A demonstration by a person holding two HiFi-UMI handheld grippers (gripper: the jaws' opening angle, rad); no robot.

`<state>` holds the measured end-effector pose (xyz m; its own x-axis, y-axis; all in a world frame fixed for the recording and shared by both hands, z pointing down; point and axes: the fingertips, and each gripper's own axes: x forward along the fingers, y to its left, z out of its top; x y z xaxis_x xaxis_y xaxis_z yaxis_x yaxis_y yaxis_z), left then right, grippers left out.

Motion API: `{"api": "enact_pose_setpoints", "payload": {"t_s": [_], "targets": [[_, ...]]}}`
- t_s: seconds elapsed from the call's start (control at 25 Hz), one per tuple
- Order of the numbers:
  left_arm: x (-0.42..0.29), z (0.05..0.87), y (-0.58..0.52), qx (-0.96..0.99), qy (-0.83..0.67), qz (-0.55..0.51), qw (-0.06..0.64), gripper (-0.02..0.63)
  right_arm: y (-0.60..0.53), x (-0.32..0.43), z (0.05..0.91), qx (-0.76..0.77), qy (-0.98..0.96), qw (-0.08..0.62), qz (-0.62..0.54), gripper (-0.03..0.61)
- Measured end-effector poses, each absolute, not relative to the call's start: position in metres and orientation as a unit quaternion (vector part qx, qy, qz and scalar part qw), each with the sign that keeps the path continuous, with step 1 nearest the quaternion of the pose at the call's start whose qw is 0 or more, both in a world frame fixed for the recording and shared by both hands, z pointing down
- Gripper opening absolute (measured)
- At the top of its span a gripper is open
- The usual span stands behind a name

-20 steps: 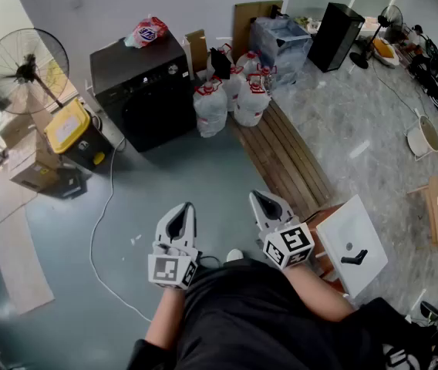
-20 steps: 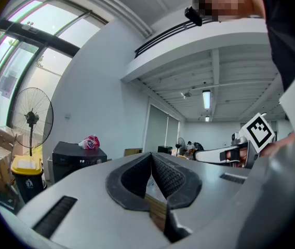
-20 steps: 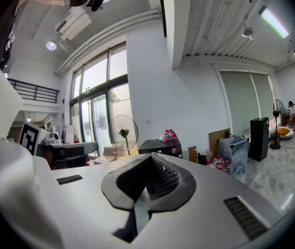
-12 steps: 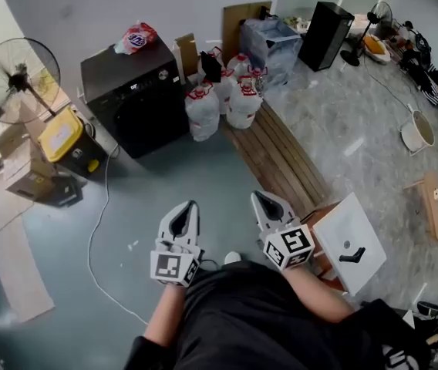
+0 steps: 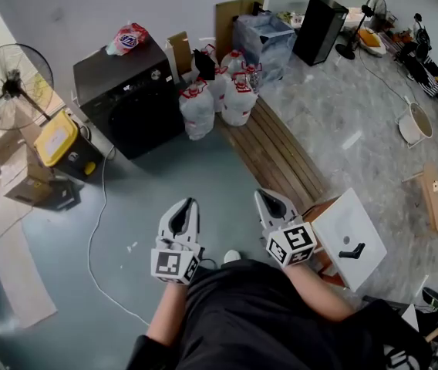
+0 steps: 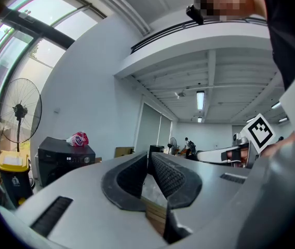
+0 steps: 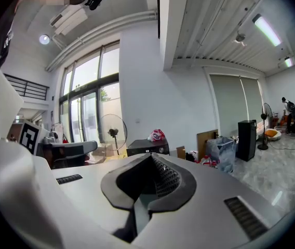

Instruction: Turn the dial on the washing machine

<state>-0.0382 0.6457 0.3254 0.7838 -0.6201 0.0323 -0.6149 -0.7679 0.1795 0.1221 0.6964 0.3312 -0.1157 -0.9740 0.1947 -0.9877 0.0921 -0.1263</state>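
**Both claws shut, held side by side low in the frame**

In the head view the left claw (image 5: 186, 206) sits just left of lower centre. The right claw (image 5: 262, 197) sits just right of it, and the two are apart. Both point toward the top of the frame. The left marker cube (image 5: 173, 267) and right marker cube (image 5: 291, 245) face the camera at the rear of each claw. The left forearm (image 5: 165, 314) and right forearm (image 5: 321, 293) run down toward the dark-clothed torso (image 5: 257, 322). In each gripper view the jaws stand pressed together, with nothing between them.

One washing machine (image 5: 126, 91), two standing fans (image 5: 11, 83) (image 5: 371, 8)
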Motion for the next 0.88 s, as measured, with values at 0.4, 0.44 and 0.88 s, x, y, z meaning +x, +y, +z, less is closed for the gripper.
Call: {"api": "enact_pose_setpoints", "payload": {"t_s": [0.4,0.44,0.88], "targets": [[-0.017,0.338,0.644,0.943,-0.316,-0.004,0.099,0.19,0.689,0.148,0.341,0.667,-0.736,0.033,0.114,0.199],[-0.015,0.339,0.643,0.943,-0.317,-0.004,0.098,0.201,0.688,0.152,0.343,0.668,-0.734,0.033,0.117,0.209],[-0.001,0.349,0.638,0.941,-0.321,0.008,0.11,0.224,0.681,0.17,0.348,0.664,-0.736,0.019,0.129,0.215]]}}
